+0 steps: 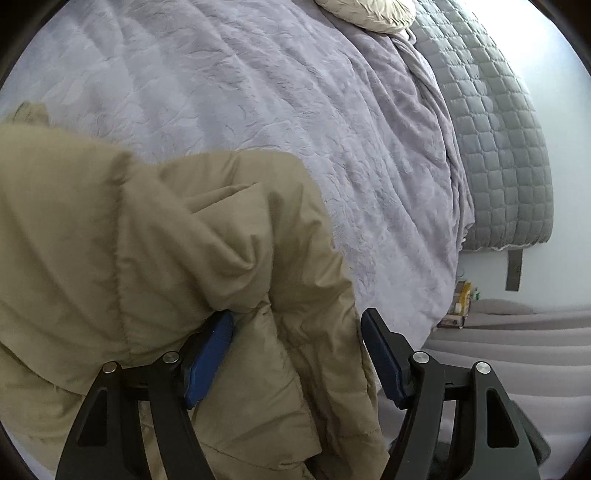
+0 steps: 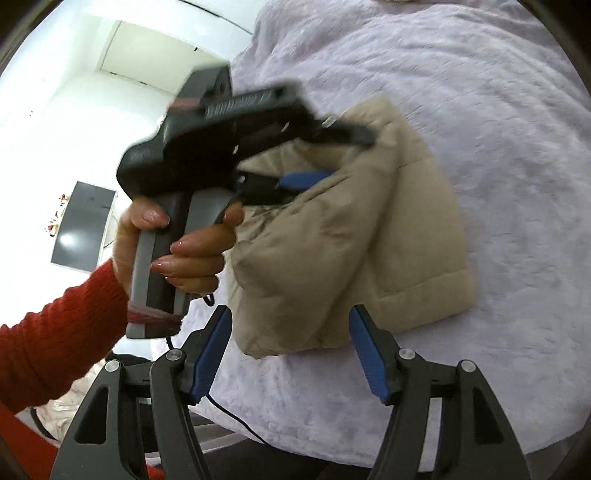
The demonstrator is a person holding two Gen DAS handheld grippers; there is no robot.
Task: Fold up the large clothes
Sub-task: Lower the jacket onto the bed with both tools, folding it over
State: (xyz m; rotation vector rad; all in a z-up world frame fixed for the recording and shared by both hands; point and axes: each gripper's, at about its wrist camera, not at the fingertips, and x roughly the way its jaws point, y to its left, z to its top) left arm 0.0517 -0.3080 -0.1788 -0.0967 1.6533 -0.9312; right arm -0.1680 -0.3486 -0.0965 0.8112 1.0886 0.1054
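Observation:
A beige padded jacket [image 2: 369, 236] lies partly folded on a lilac bedspread [image 2: 461, 110]. In the left wrist view the jacket [image 1: 147, 240] bulges up between and over my left gripper's [image 1: 297, 332] jaws, which stand wide apart; the fabric drapes over the left blue pad [image 1: 210, 354]. The right wrist view shows the left gripper [image 2: 325, 158] reaching into the jacket's raised upper fold, its jaws apart. My right gripper [image 2: 290, 328] is open, its jaws on either side of the jacket's near corner, just above the bed.
A grey quilted cover [image 1: 498, 140] lies at the bed's far side, with a beige pillow [image 1: 369, 13] at the top. A person's hand and red sleeve [image 2: 55, 332] hold the left gripper. A cable [image 2: 236, 421] runs off the bed edge.

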